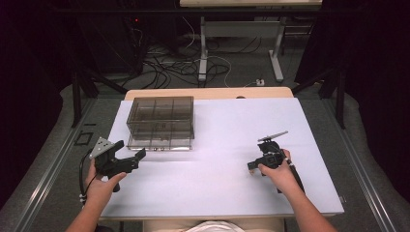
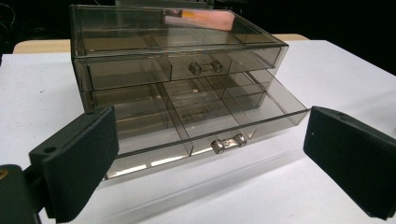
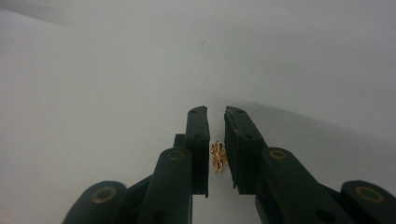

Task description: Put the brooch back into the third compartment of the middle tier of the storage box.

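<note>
Right side of table: right gripper (image 1: 263, 159) points down at the white table (image 1: 217, 159), jaws nearly together around a small gold ornament (image 3: 218, 156).
Grip: pads flank the ornament; whether they press it yet is hard to tell, likely only just.
Left gripper (image 1: 126, 153): jaws spread wide, empty, facing the clear drawer box (image 1: 160, 123).
Drawer: lower drawer (image 2: 205, 126) pulled out, compartments bare.
Risk: the tiny, flat ornament could slip or flick away if pinched off-centre.
Risk: jaw tips scraping the table could push it aside.
</note>
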Action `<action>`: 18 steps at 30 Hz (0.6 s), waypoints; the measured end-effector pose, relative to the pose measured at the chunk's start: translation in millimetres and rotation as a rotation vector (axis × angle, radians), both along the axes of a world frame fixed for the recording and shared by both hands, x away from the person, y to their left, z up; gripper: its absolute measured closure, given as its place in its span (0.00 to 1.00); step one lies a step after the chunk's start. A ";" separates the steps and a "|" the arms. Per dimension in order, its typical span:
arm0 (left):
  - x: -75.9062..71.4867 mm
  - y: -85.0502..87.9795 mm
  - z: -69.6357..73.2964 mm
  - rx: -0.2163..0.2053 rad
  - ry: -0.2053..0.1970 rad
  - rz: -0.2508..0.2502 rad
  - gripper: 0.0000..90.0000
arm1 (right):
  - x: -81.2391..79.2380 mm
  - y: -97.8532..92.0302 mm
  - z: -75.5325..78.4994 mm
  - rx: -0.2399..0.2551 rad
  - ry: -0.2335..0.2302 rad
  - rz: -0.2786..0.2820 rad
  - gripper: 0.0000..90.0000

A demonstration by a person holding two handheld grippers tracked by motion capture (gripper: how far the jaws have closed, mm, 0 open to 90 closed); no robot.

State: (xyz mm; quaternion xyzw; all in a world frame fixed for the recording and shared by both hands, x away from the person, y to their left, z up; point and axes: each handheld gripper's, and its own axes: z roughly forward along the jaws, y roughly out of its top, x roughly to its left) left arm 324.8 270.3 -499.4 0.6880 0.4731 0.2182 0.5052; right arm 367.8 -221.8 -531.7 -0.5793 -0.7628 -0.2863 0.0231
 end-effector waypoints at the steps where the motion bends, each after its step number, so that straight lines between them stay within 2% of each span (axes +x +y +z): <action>1: 0.0 0.0 0.0 0.000 0.000 0.000 0.04 | 0.1 1.1 -0.1 0.002 0.006 -0.007 0.89; 18: 0.0 -0.1 -0.1 -0.001 0.000 0.000 0.04 | 0.6 -0.3 -2.1 -0.004 0.009 0.005 0.95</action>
